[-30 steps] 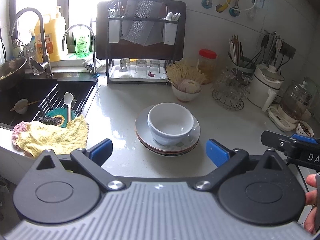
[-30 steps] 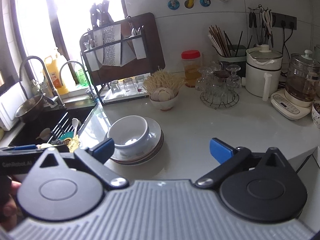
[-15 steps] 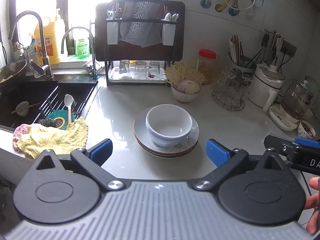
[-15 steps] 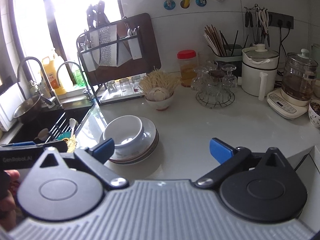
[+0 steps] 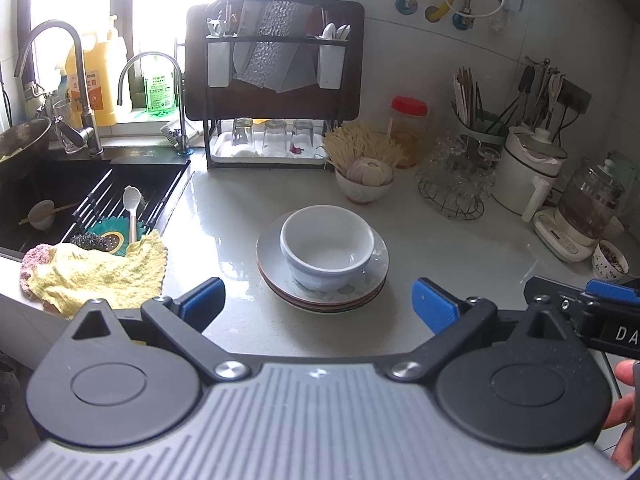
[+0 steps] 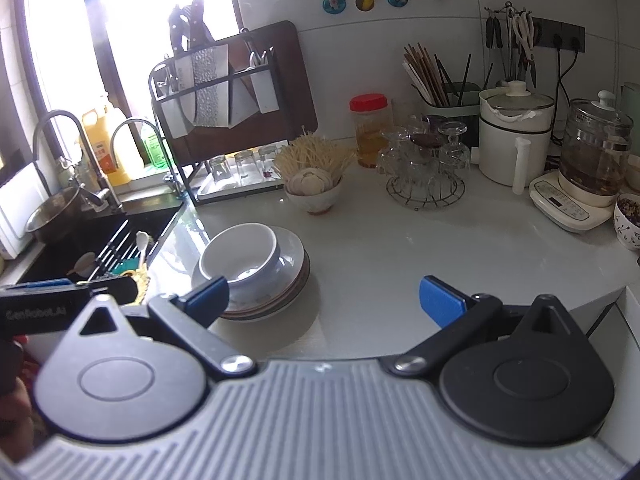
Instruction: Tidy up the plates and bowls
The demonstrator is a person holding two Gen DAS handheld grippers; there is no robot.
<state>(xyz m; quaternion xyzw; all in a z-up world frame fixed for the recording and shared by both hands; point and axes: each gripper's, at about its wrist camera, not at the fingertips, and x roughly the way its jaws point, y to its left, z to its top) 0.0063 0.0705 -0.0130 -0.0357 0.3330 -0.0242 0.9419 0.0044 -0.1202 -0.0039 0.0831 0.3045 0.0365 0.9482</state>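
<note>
A white bowl [image 5: 328, 246] stands upright in a stack of plates [image 5: 324, 294] on the pale counter; the right wrist view shows the same bowl [image 6: 240, 254] and plates [image 6: 280, 284] at left centre. My left gripper [image 5: 318, 304] is open, held back near the counter's front edge, its blue fingers [image 5: 202, 298] apart on either side of the stack. My right gripper [image 6: 324, 298] is open too, to the right of the stack, holding nothing. Its left finger overlaps the bowl only in the image.
A sink [image 5: 60, 200] with a drain rack, spoon and small bowl lies left; a yellow cloth [image 5: 96, 276] hangs at its edge. Behind stand a dish rack [image 5: 276, 92], a noodle bowl [image 5: 364, 184], a glass stand [image 5: 456, 184], a cooker [image 5: 528, 168] and a kettle [image 5: 592, 208].
Both grippers have drawn slightly back and up from the counter, so the bowl and plates look a little farther away. Nothing on the counter moved.
</note>
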